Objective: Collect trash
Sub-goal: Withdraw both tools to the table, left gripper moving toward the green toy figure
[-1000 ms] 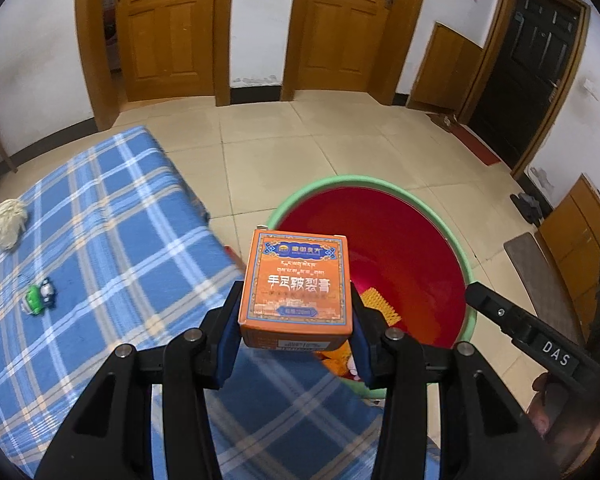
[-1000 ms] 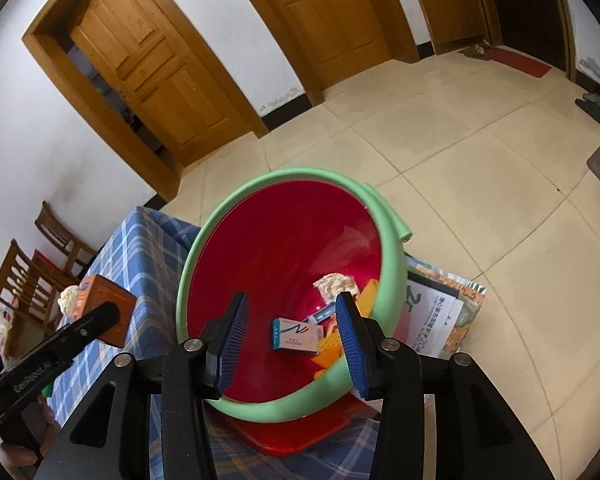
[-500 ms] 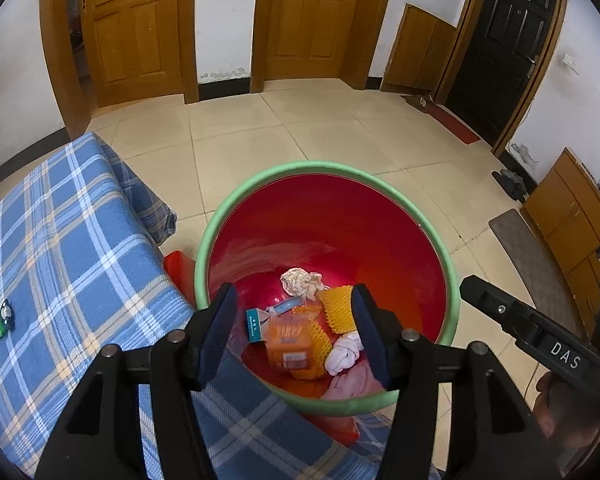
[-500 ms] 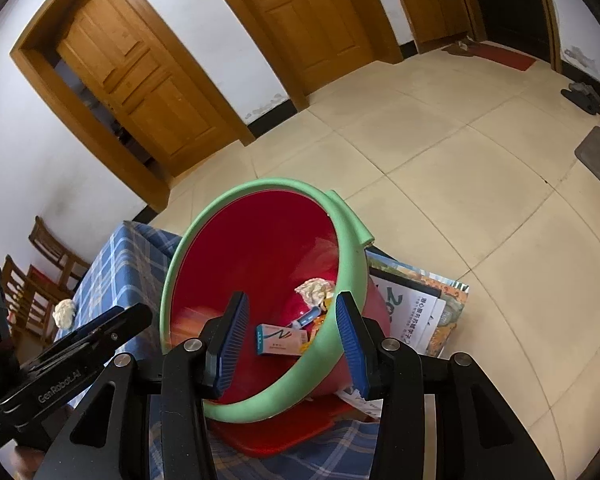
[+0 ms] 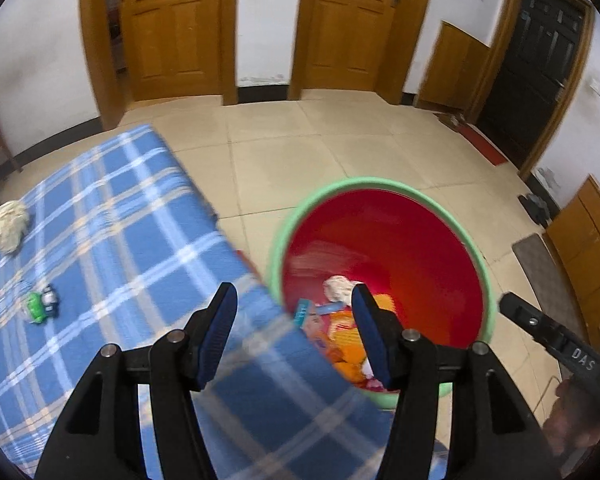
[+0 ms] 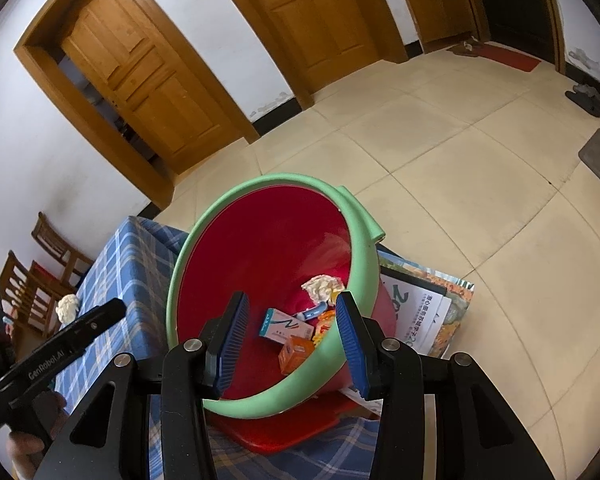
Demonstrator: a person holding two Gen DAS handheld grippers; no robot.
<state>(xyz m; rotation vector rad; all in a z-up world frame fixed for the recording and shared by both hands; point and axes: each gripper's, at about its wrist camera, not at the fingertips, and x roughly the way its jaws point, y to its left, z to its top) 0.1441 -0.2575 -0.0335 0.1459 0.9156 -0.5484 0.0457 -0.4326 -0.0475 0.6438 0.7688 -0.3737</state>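
Observation:
A red bin with a green rim point(image 5: 380, 184) point(image 6: 276, 180) stands beside the blue plaid table point(image 5: 100, 232). Inside lie an orange box point(image 6: 295, 354), a white and teal carton point(image 6: 286, 325), a crumpled tissue point(image 6: 320, 286) and orange scraps. My left gripper point(image 5: 294, 330) is open and empty above the table edge, left of the bin. My right gripper point(image 6: 290, 344) is open and empty over the bin's near rim. On the table lie a crumpled tissue point(image 5: 9, 222) and a small green toy car point(image 5: 40, 304).
A calendar or poster point(image 6: 420, 312) lies under the bin's right side. Wooden chairs point(image 6: 40, 264) stand behind the table. Tiled floor, wooden doors point(image 5: 172, 28) and a low cabinet point(image 5: 584, 236) surround the area.
My left gripper let go of the orange box, which now lies in the bin. It then swung left, back over the table. My right gripper stayed open over the bin.

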